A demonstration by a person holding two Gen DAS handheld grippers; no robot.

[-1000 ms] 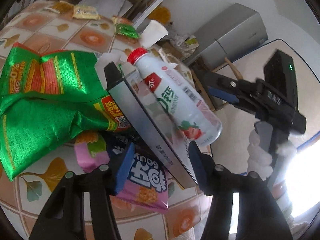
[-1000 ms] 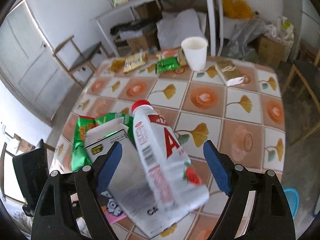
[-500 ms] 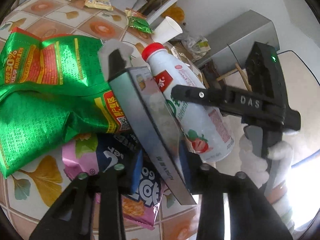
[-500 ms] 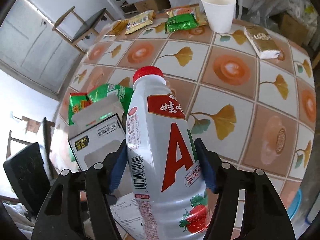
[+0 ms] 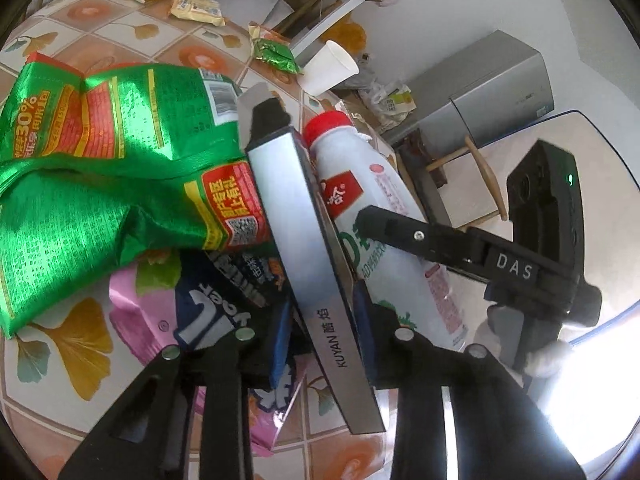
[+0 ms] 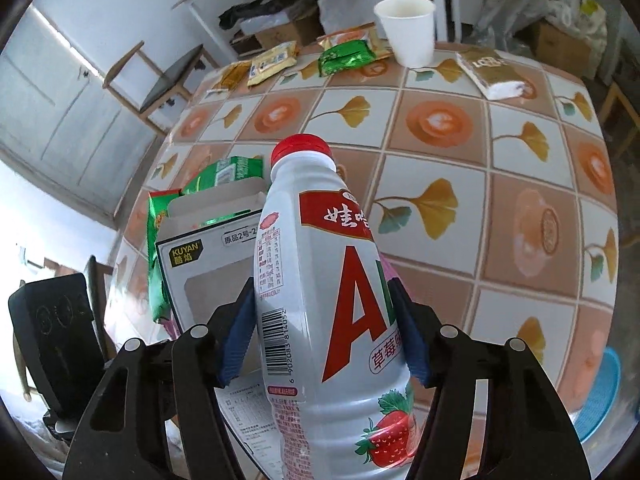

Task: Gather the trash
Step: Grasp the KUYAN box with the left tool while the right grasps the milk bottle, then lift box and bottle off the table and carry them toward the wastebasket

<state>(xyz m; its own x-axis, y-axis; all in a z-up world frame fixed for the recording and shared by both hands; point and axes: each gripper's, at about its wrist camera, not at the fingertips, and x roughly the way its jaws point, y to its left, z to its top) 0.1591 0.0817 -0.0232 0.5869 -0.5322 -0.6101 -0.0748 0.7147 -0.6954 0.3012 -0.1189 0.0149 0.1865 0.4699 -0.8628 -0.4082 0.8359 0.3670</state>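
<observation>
Right gripper (image 6: 322, 344) is clamping our milk bottle (image 6: 320, 280); left gripper (image 5: 320, 338) is closing on the flat box (image 5: 296, 232), so we are lifting both together.

White bottle (image 6: 320, 300) with red cap, red label panels, large red lettering, a black barcode and a red strawberry with green leaves, set between the blue pads of the black right hand-held gripper (image 6: 320, 344). To its left, a white-and-grey carton (image 5: 304, 256) with black print, between the blue pads of the black left hand-held gripper (image 5: 320, 332); beyond that carton, a glossy green snack bag (image 5: 100, 168) with red and yellow panels over a pink and dark-blue wrapper (image 5: 192, 320). Table (image 6: 500, 184) covering: checked white and terracotta squares bearing yellow ginkgo leaves and orange roundels; a white paper cup (image 6: 408, 32) at its far edge.
</observation>
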